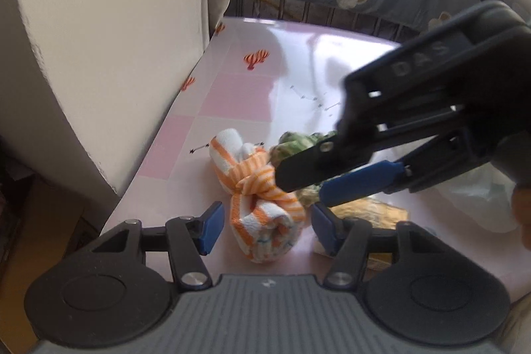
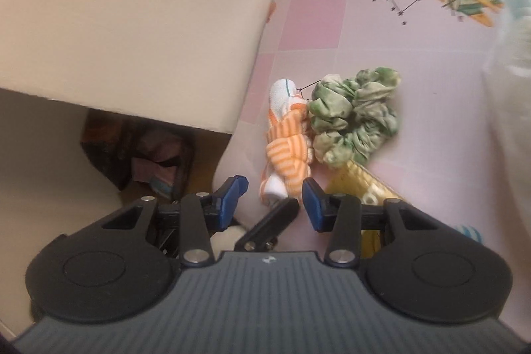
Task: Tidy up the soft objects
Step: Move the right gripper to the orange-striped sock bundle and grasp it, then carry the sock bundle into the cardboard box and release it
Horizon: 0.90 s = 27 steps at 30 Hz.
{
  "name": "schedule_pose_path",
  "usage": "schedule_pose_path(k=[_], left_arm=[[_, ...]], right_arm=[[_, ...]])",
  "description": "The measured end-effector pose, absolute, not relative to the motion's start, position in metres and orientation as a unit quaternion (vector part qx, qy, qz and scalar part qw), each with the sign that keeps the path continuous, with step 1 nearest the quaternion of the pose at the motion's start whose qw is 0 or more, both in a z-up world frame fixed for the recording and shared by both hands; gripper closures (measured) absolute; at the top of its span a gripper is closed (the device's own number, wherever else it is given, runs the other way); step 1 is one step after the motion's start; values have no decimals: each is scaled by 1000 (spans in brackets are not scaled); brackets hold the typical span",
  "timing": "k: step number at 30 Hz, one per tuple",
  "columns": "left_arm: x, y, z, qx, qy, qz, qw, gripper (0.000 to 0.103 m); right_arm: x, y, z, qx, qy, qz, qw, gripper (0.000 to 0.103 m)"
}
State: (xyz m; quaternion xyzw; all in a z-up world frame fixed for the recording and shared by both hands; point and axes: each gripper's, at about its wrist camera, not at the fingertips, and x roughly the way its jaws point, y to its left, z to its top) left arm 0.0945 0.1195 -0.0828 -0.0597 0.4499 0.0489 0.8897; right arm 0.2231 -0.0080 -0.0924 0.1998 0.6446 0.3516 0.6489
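The counter (image 2: 415, 62), under a glossy pink cloth printed with balloons and a plane, carries the soft things near its left edge, beside a cream upholstered block (image 2: 132, 22).

Largest of them is one green mottled scrunchie (image 2: 358, 115), a ruffled ring of thin fabric. It looks very light and floppy, so it will likely collapse under a pinch; a bite across one gathered fold should hold better than a scoop. Touching its left side lies one orange-and-white striped towel (image 1: 262, 198), rolled and tied in a knot. It is plush, light and springy, not fragile. The knot at its waist looks the firmest place to grip, since the rolled ends may squash and slip. One yellow patterned item (image 2: 361, 184) shows just below the scrunchie; what it is I cannot tell.

Left claw (image 1: 264, 226) stands partly open, straddling the towel's near end, pads not pressing. Right claw (image 2: 270, 203) is also partly open above the towel, gripping nothing.
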Motion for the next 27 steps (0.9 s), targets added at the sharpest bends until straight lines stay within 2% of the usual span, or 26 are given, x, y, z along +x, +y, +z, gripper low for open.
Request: schedule_pose_path(k=[3,8,15,27], left_arm=[[99,127,-93,-78,461,43,883,51],[92,127,-91,-80,447,30,891,65],[66,130,-69,-93,424,32,900,74],[20,64,16,-34,354,12,934,76]], right_arm=[[232,12,-108,182,655,339,650,63],[238,30,-125,161,668,323,651,63],[234,30,-128,187,671,324,640,68],[207,-47,-56,279,607,370,646,68]])
